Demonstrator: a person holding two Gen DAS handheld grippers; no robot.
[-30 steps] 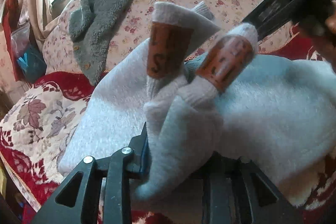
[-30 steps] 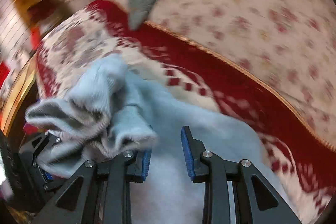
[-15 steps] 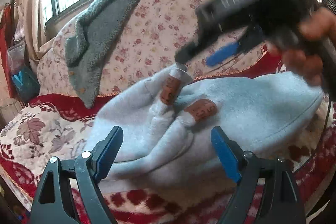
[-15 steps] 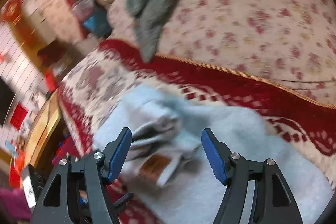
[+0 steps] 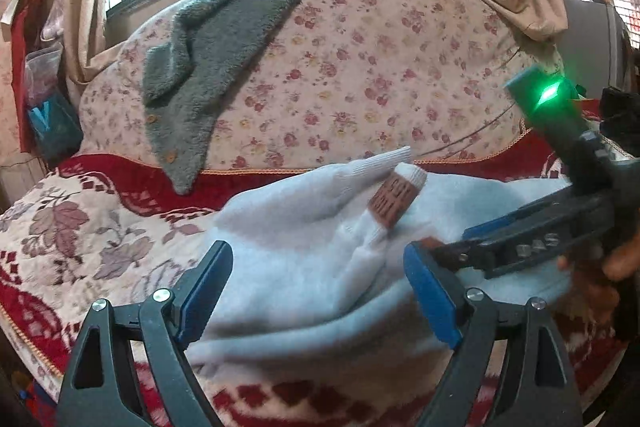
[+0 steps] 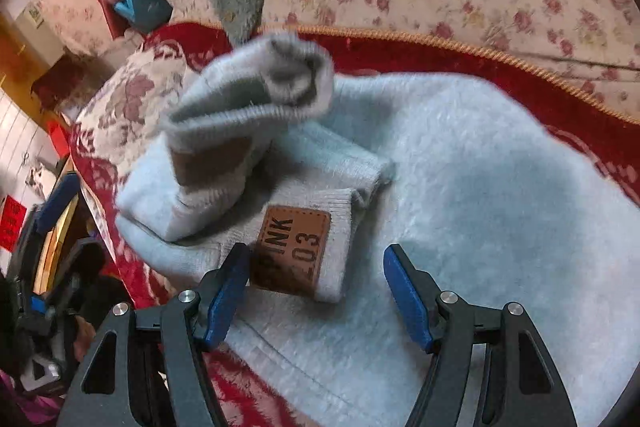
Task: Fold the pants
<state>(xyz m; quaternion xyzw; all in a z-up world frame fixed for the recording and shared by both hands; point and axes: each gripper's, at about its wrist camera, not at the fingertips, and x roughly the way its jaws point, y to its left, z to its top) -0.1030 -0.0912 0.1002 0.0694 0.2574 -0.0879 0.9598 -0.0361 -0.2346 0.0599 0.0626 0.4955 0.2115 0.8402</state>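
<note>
Both tongs, left (image 5: 318, 291) and right (image 6: 316, 291), have let go of the pants' cuffs (image 6: 256, 131), which now lie loose on the pants (image 5: 300, 267).

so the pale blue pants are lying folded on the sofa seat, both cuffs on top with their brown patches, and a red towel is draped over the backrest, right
Not quite: the thing draped over the backrest is a grey fleece garment, not a red towel, as the left wrist view shows. The rest holds: the pale blue pants lie folded on the sofa seat, both cuffs on top with their brown patches.
</note>
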